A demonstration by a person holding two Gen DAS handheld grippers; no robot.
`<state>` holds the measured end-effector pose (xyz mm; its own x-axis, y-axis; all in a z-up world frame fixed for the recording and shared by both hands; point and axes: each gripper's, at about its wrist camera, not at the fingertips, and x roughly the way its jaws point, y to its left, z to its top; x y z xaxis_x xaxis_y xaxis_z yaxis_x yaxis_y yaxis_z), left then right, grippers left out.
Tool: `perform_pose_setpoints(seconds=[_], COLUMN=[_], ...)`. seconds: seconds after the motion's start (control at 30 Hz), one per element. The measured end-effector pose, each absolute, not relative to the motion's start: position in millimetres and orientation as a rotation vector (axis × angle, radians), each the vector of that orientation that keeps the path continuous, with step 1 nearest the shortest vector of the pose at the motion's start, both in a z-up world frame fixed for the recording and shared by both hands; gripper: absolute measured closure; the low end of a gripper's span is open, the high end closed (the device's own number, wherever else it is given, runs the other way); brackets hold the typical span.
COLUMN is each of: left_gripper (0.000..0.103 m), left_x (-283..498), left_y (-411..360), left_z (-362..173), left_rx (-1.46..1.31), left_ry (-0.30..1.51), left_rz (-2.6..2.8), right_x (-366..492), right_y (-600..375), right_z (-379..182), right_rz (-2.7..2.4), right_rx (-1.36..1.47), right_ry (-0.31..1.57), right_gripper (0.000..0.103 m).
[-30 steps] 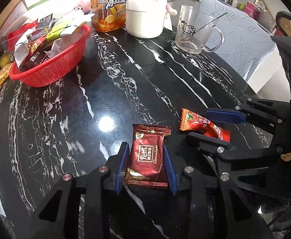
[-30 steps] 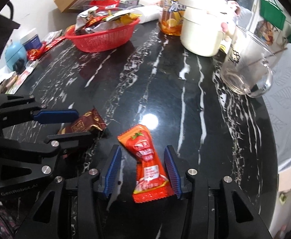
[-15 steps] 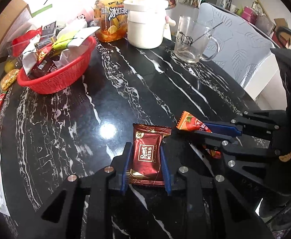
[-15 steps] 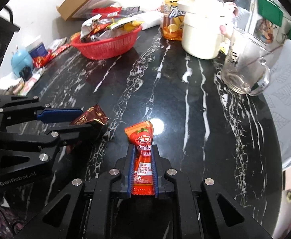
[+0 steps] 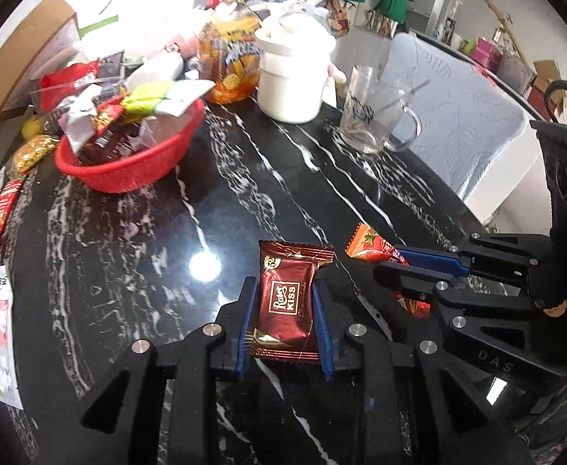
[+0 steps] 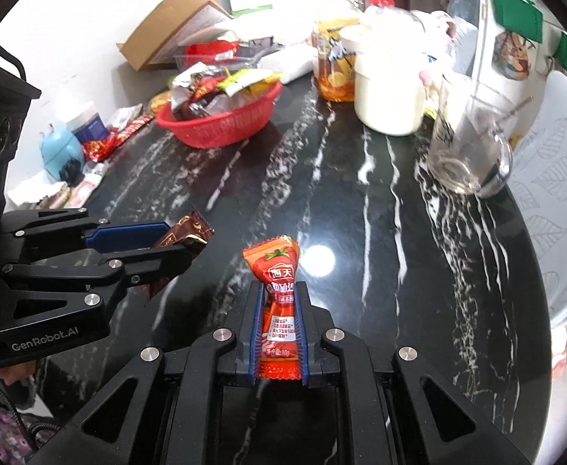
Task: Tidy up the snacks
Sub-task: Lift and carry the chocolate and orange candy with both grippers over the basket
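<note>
ketchup sachet [image 6: 279, 310] label, right view only

The left claw [image 5: 283, 323] points steeply downward, its blue-padded black fingers [image 5: 244, 325] pressed against both sides of a dark red chocolate wrapper [image 5: 288, 306]. The right claw [image 6: 278, 323] tilts down alike, its blue pads clamped tight on a narrow orange-red ketchup sachet [image 6: 277, 302]. The two claws sit side by side, close together, tips angled slightly toward each other.

A home dining table [image 5: 136, 271]: mug [image 5: 376, 116], snack basket [image 5: 128, 162], chair [image 5: 457, 124].
</note>
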<state>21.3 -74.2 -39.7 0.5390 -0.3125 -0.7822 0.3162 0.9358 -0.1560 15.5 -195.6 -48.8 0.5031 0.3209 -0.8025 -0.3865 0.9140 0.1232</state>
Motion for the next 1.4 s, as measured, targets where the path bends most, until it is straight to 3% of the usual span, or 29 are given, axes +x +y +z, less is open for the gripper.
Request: perform_pose_setpoints(seconds=[0.93,1.4], left_gripper=[0.076,0.076], left_x=[73,147], left_y=[7,40], left_z=[55,60], left_rx=[-0.103,-0.16], left_ry=[0.641,0.6], left_rz=[-0.203,-0.192], right_x=[90,168], right_y=[-125,-98], right_z=[41,55], right_rz=[0.627,0.635], right_rx=[-0.12,-0.138], right_ry=[0.715,0.67], right_gripper=[0.088,0.088])
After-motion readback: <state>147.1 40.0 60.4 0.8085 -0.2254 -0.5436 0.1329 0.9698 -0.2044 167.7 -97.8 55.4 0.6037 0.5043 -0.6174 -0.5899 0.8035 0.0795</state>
